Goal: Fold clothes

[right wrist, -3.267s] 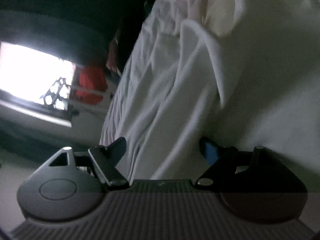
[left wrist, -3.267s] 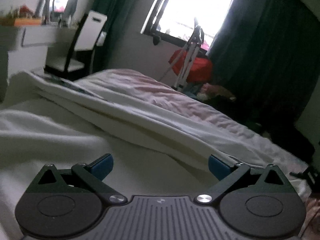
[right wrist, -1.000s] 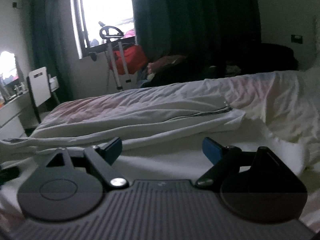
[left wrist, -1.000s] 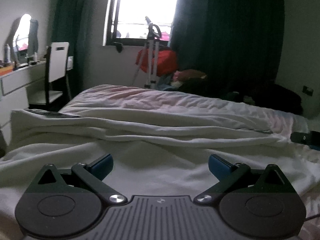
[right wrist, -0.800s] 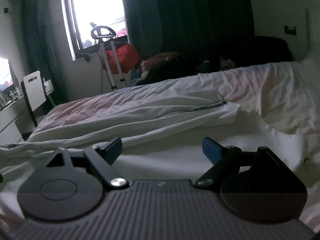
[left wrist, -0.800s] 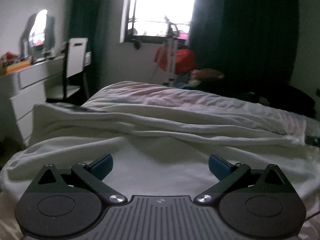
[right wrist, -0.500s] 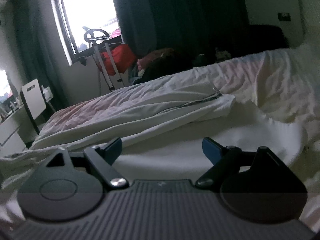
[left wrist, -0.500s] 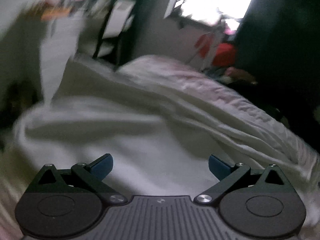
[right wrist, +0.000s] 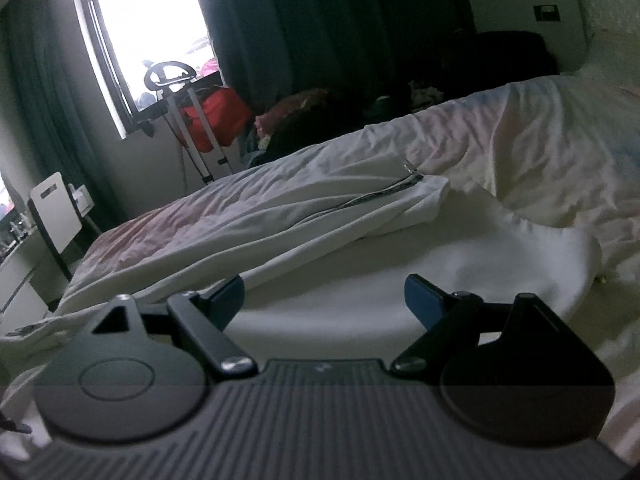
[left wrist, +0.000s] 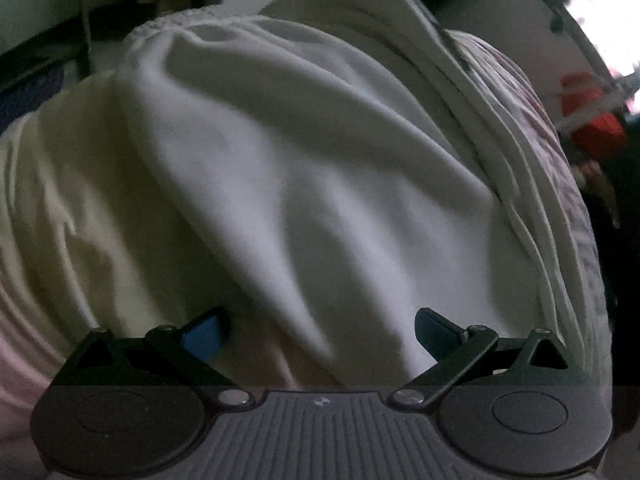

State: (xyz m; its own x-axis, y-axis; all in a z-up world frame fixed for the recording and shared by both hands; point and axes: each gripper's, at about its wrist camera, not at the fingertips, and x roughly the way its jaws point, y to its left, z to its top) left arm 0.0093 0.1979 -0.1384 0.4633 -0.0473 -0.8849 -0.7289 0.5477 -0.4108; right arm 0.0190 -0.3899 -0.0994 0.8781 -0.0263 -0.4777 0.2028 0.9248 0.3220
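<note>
two handheld grippers hang over a rumpled bed in a dim bedroom. on the left side, the left gripper (left wrist: 316,330) is pitched steeply down at the white garment (left wrist: 288,184), its blue-tipped fingers (left wrist: 204,334) spread wide apart and gripping nothing, with a raised fold of the cloth running down between them; whether the tips touch the fabric cannot be told. the garment fills most of the left wrist view in soft, blurred folds, a ribbed hem (left wrist: 192,20) showing at its far edge, and the pinkish bedsheet (left wrist: 560,168) curves along its right side. a red bag (left wrist: 592,132) sits below a bright window (left wrist: 600,20) at the far right of that view. moving right, the right gripper (right wrist: 324,294) is held low and nearly level over the bed, its fingers (right wrist: 424,298) likewise wide apart and empty, just above a smooth stretch of the same white cloth (right wrist: 360,300). beyond them a zippered part of the garment (right wrist: 320,216) lies across the bed (right wrist: 540,152), its zipper (right wrist: 384,194) running toward the right, with a rounded fold of cloth (right wrist: 560,256) at the right edge. in the background, from the left, stand a white chair (right wrist: 56,216), the window (right wrist: 152,40), a folding stand (right wrist: 188,120) in front of the red bag (right wrist: 216,120), and dark green curtains (right wrist: 320,20).
</note>
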